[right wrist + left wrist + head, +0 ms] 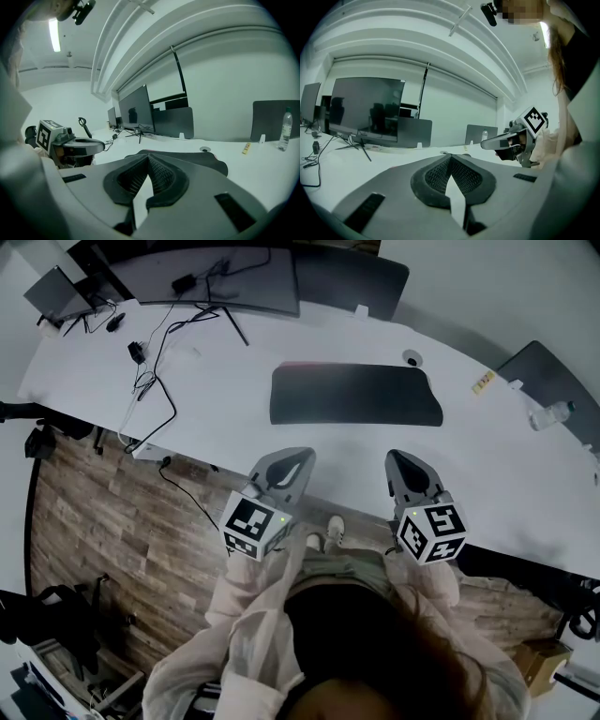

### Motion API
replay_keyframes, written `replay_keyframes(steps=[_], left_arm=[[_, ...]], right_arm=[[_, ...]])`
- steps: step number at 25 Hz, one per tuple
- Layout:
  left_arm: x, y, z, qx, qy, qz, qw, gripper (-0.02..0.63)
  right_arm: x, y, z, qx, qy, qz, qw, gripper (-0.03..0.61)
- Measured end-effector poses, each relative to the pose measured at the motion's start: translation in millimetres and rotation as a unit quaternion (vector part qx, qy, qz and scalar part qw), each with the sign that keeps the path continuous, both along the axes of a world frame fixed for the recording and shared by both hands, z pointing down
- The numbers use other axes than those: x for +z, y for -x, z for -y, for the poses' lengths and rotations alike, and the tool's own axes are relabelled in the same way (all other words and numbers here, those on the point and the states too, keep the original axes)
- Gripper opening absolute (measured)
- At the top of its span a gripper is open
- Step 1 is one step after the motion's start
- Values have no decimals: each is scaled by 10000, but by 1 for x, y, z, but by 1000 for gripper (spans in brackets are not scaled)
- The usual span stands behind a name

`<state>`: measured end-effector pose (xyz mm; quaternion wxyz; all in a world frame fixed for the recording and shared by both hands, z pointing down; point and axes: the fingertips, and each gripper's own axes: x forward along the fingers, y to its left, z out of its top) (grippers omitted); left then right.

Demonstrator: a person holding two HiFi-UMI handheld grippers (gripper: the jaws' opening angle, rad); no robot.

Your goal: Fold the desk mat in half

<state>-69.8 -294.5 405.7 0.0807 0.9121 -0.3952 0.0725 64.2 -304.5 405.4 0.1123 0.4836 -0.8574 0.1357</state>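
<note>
The left gripper (292, 461) and right gripper (401, 463) hover side by side at the white desk's (225, 413) near edge, both clenched tight on nothing; the dark desk mat (356, 396) lies just beyond, touched by neither of the 2.

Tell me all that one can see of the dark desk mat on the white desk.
The desk mat is a dark grey, wide rectangle with rounded corners, thin and matte, like soft rubber or felt. It lies flat on the white desk, straight in front of the person, with its long sides running left to right. A faint pinkish line runs along its far edge. Nothing rests on it. Only the desk touches it: the left tool and the right tool are short of its near edge.
</note>
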Motion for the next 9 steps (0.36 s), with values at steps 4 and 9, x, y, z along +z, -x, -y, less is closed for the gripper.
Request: replay_keyframes(steps=[4, 9], left_arm=[[3, 3, 3, -84, 62, 24, 9999, 25], [4, 6, 11, -134, 52, 41, 9999, 25]], right_arm=[[2, 3, 5, -62, 34, 8, 10000, 14], [3, 8, 12, -148, 57, 8, 9999, 14]])
